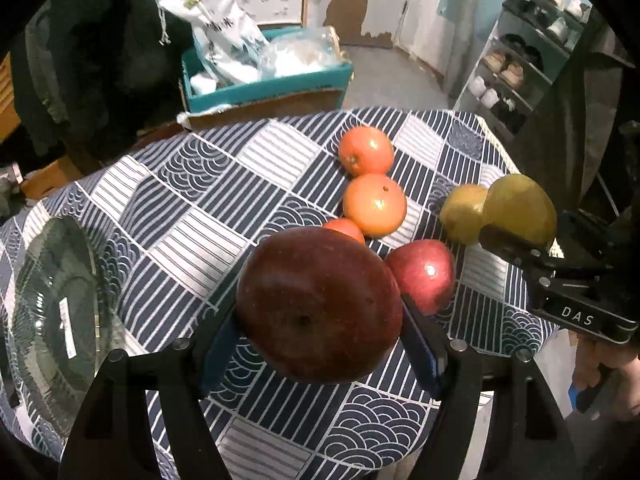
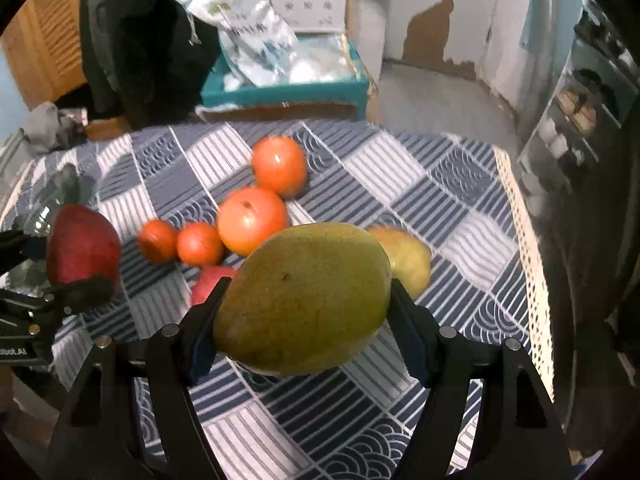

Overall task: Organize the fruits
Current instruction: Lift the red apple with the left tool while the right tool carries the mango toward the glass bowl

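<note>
A dark red apple (image 1: 319, 308), glossy and faintly speckled, sits clamped between the fingers of the left gripper (image 1: 320, 338) above the tabletop (image 1: 192, 216), while the right gripper (image 2: 304, 330) pinches a dull green-yellow mango (image 2: 303, 298) in the same way. Below them on the blue-and-white patterned cloth lie two large oranges (image 1: 375, 205) touching each other, smaller ones (image 2: 199, 243), a second red apple (image 1: 425, 275) and another yellow-green fruit (image 1: 462, 213). A ribbed glass plate (image 1: 52, 312) rests at the left edge.
</note>
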